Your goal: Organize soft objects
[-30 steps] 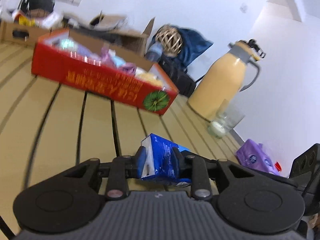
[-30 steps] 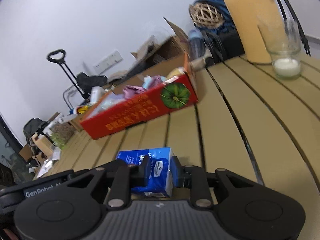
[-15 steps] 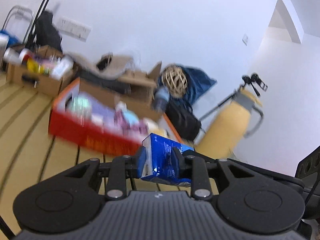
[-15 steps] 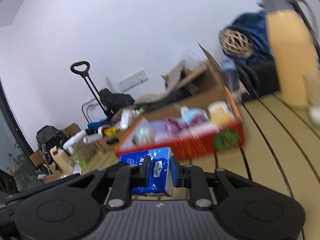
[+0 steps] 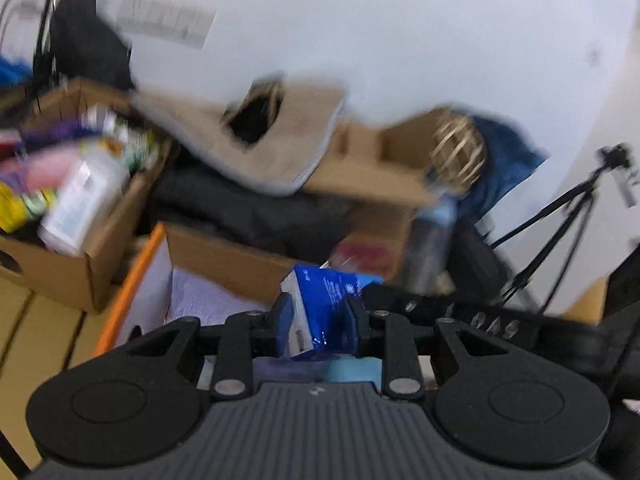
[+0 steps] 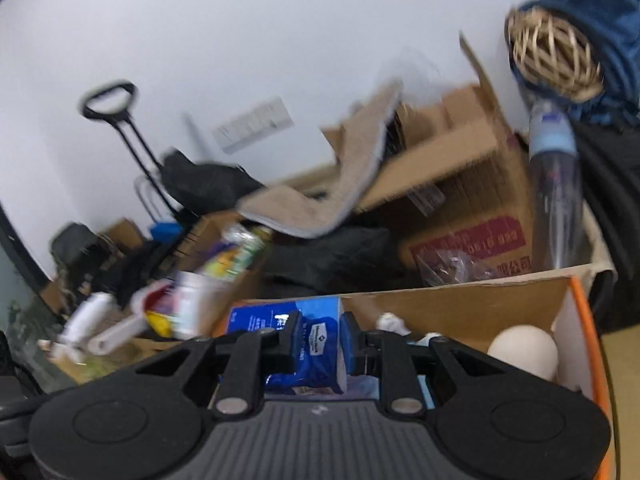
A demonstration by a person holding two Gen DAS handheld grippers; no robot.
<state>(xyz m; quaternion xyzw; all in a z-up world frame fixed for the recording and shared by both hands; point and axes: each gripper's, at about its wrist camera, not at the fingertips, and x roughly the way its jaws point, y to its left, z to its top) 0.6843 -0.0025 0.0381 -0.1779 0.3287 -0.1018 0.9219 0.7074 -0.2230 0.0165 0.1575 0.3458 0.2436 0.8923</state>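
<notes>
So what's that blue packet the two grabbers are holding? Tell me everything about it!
The blue packet looks like a soft, shiny plastic pack with white print and a pale end. It is dented where it is squeezed. The left hand-held gripper and right hand-held gripper each pinch one end, holding it up over the open orange-edged box.

Hanzi 公司 on cardboard box [image 6: 472, 236].

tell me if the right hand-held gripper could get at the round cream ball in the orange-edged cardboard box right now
Probably not yet: the right hand-held gripper is shut on a blue soft pack. The round cream ball lies uncovered in the orange-edged cardboard box, so the way itself looks free.
</notes>
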